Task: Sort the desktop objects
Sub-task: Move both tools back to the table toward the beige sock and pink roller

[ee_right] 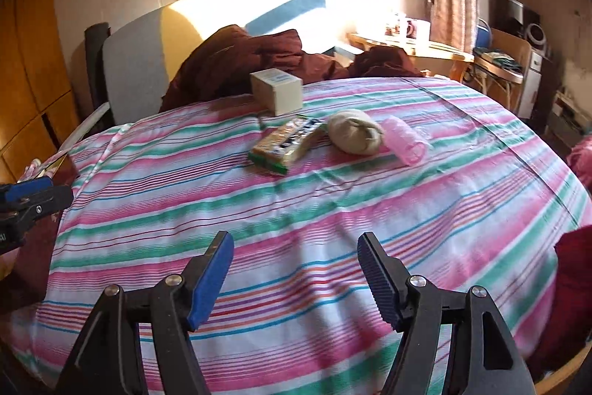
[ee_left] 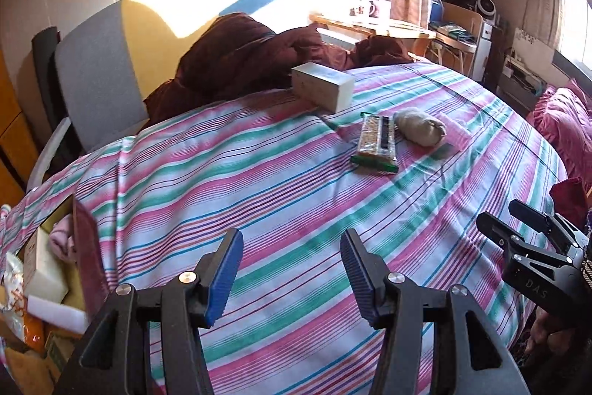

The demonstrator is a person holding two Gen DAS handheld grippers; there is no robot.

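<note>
Grippers over striped cloth (ee_right: 333,210): left gripper (ee_left: 292,269) and right gripper (ee_right: 296,269) both part-open, nothing between the jaws. Snack packet (ee_right: 283,145) lies just in front of box (ee_right: 277,91); rolled sock (ee_right: 355,132) and pink roller (ee_right: 405,141) lie to the packet's right.

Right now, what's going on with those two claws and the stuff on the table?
Left gripper open, empty. Right gripper open, empty. Snack packet, rolled sock, pink roller, small box untouched on striped cloth. Path clear.

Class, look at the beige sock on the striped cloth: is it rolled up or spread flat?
Rolled up. The beige sock forms a rounded bundle with folds tucked at one end, lying between the snack packet and the pink roller.
</note>
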